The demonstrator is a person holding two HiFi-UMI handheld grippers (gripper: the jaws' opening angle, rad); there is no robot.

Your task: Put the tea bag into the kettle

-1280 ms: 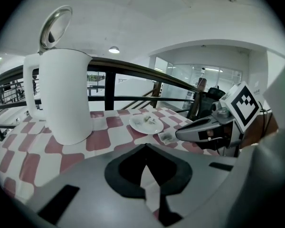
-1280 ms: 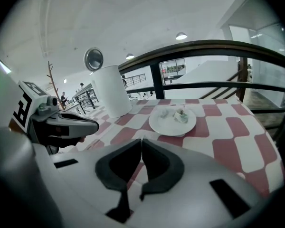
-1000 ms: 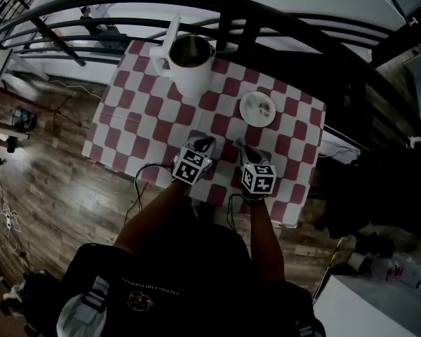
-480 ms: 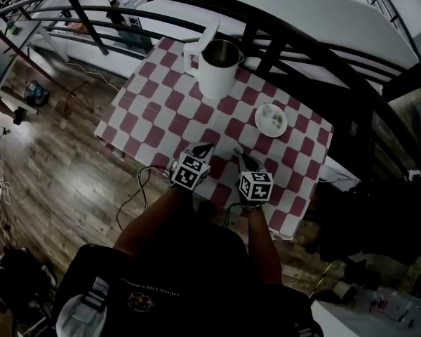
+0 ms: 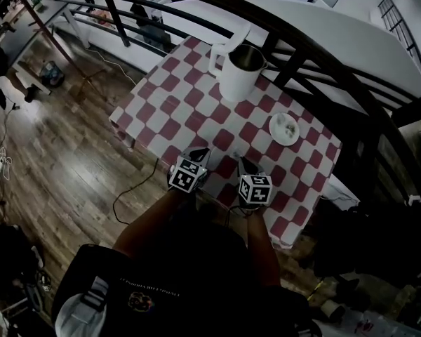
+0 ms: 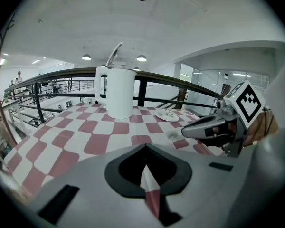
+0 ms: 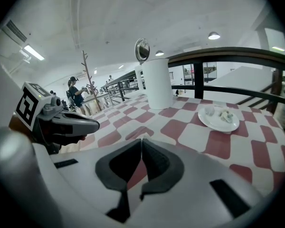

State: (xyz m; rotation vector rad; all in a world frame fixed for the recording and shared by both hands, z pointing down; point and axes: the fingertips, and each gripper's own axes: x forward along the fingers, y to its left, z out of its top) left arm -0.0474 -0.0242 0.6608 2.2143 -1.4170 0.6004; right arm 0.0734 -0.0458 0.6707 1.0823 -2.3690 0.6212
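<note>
At the checkered table's (image 5: pixel 170 106) near edge, left tongs (image 5: pixel 201 152) closed, empty, right tongs (image 5: pixel 241 161) closed, empty, kettle (image 5: pixel 238 76) well beyond.

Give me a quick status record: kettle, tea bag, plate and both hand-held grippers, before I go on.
table: red and white checked cloth
kettle: white, upright at the far side, lid raised
plate: small, white, right of the kettle
tea bag: pale pieces on the plate, not yet picked up
left hand-held gripper: over the near edge, jaws together, empty
right hand-held gripper: beside it, jaws together, empty
</note>
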